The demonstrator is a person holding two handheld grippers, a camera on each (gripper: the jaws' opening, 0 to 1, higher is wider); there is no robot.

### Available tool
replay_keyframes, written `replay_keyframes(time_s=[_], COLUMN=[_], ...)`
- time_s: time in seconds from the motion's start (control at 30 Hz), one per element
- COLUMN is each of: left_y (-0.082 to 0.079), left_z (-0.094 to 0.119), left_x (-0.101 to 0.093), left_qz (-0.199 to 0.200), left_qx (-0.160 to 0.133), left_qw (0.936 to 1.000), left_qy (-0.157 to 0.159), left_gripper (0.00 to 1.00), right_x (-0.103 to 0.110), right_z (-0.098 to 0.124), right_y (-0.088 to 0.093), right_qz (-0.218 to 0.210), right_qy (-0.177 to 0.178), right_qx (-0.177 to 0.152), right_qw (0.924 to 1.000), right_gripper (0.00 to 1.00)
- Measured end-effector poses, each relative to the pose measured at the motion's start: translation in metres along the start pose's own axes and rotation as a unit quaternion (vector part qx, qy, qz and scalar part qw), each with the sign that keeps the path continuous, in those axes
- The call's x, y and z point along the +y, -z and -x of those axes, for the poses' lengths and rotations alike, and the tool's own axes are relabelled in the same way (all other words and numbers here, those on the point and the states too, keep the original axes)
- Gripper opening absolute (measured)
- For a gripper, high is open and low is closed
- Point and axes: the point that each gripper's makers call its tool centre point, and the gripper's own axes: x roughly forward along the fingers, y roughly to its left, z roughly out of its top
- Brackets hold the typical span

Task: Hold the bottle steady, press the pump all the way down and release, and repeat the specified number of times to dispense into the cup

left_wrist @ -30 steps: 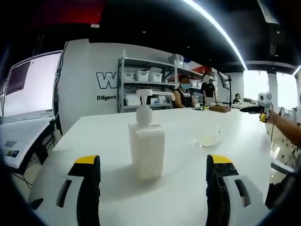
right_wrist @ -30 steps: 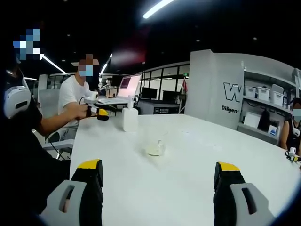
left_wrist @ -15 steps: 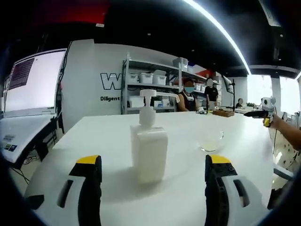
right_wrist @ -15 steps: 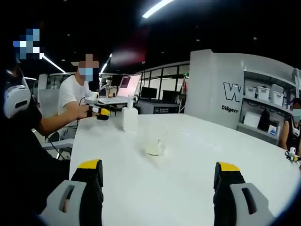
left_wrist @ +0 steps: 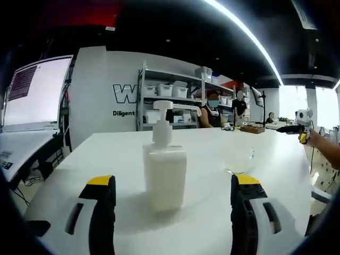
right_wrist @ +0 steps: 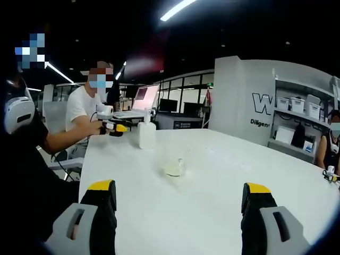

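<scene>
A white pump bottle (left_wrist: pixel 164 175) stands upright on the white table (left_wrist: pixel 106 154), straight ahead of my left gripper (left_wrist: pixel 172 181). The gripper is open, its yellow-tipped jaws wide apart and short of the bottle's sides. The pump head (left_wrist: pixel 162 106) is up, with its spout pointing right. A clear cup (left_wrist: pixel 240 162) with a little pale liquid sits to the right of the bottle. My right gripper (right_wrist: pixel 179 187) is open above the table, well back from the cup (right_wrist: pixel 175 167) and the bottle (right_wrist: pixel 146 135). The left gripper (right_wrist: pixel 114 127) shows beside the bottle in a hand.
Metal shelves (left_wrist: pixel 175 101) with white bins stand behind the table by a wall with lettering. A large screen (left_wrist: pixel 34 93) is at the left. People sit beyond the far table edge (left_wrist: pixel 212 109). A person (right_wrist: pixel 87 109) sits at the table's left side.
The left gripper view has dropped a little lower and nearer to the bottle. The right gripper view is almost still. Both grippers stay open.
</scene>
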Motion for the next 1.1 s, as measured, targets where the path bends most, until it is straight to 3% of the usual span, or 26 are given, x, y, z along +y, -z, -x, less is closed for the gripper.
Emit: replay_keyframes(time_s=[0.53, 1.1], left_y=[0.006, 0.010], left_z=[-0.011, -0.019], left_x=[0.002, -0.013], left_qz=[0.000, -0.012], left_qx=[0.004, 0.004], left_qw=[0.9998, 0.9989], left_qy=[-0.018, -0.046], left_gripper=[0.81, 0.76], right_x=[-0.001, 0.002], right_z=[0.002, 0.000], right_y=[0.003, 0.003], right_qz=[-0.011, -0.011], right_qy=[-0.001, -0.007], right_qx=[-0.006, -0.005], right_qw=[0.9999, 0.9999], right_gripper=[1.00, 0.99])
